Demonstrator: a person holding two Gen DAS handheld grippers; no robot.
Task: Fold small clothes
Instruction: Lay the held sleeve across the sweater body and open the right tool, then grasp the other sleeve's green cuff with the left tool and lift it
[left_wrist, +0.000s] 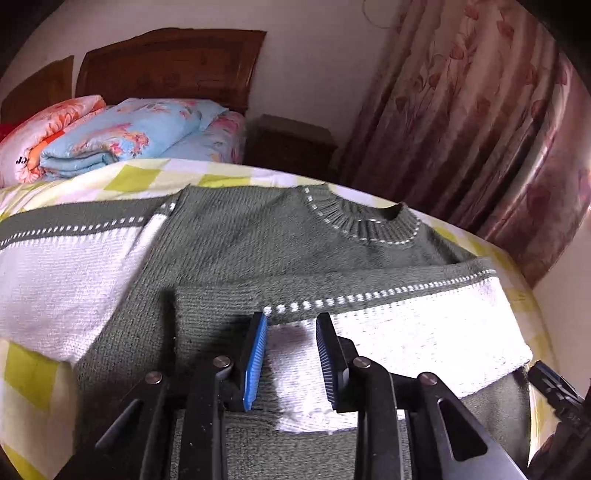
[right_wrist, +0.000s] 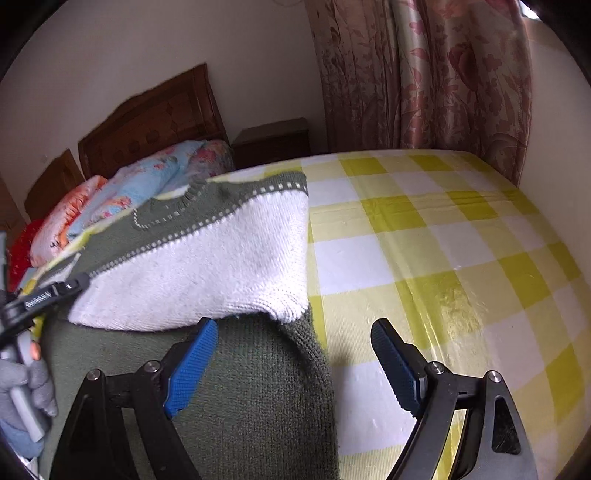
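Green-and-white knit sweater (left_wrist: 258, 243) spread on the yellow checked bedsheet (right_wrist: 424, 229), one sleeve (left_wrist: 406, 332) folded across its chest, left gripper (left_wrist: 291, 321) narrowly parted over that sleeve (pads clear of the knit), right gripper (right_wrist: 295, 328) wide, empty, straddling the sweater's edge.

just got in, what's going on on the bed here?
A person with a handheld claw in each hand is folding a green-and-white knit sweater on the yellow checked bedsheet. One sleeve is already folded across the body. The left claw is slightly open right over that sleeve, not pinching it. The right claw hangs open above the sweater's edge, holding nothing. The other sleeve lies spread out, not yet folded.
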